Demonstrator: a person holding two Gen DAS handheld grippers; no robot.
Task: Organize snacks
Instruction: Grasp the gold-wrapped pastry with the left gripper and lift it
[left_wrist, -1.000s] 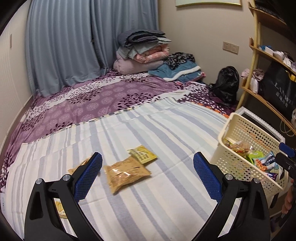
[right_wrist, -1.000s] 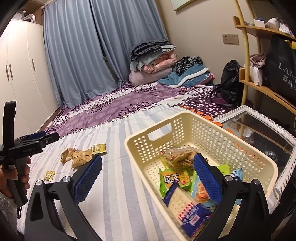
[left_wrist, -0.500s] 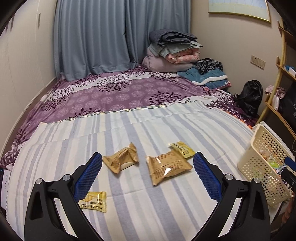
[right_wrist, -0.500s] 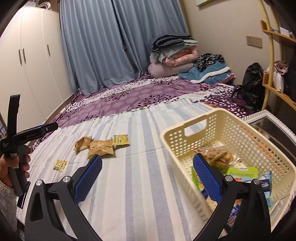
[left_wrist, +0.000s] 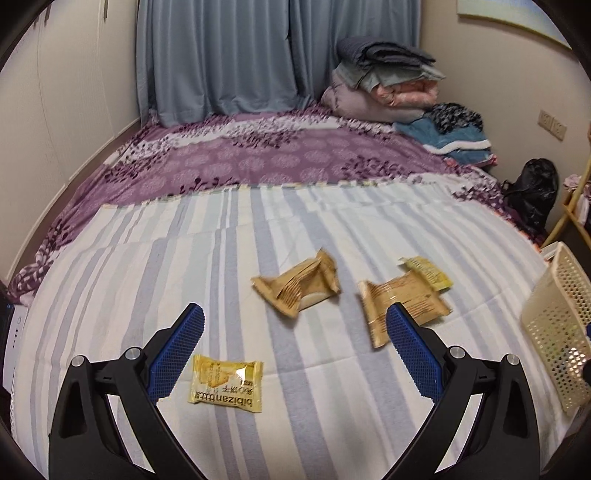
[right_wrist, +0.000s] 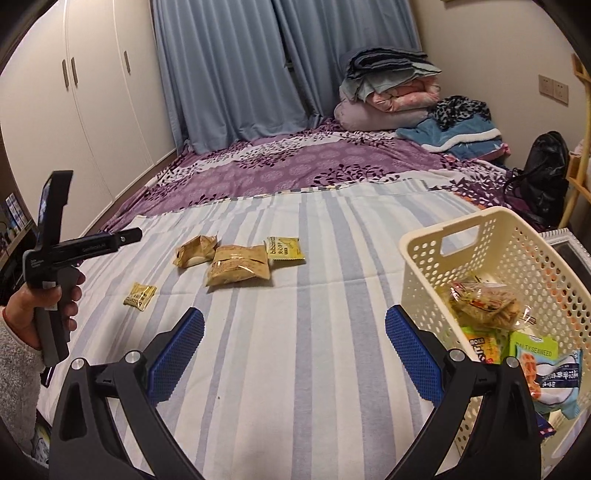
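Your left gripper (left_wrist: 294, 347) & right gripper (right_wrist: 294, 343) both gape wide w/ nothing held, small yellow crinkly packet (left_wrist: 225, 382) lying flat lower-centre between left fingers, basket (right_wrist: 436, 243) at right edge.

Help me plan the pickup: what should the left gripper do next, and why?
Probably lower the left gripper onto the small yellow packet. It is open and empty, the packet lies loose on the sheet between its fingers, nearer than the brown packs, and belongs in the basket.

Left gripper (left_wrist: 293, 347) spread wide, empty, gripped by hand (right_wrist: 44, 310); right gripper (right_wrist: 293, 347) likewise wide apart, empty.
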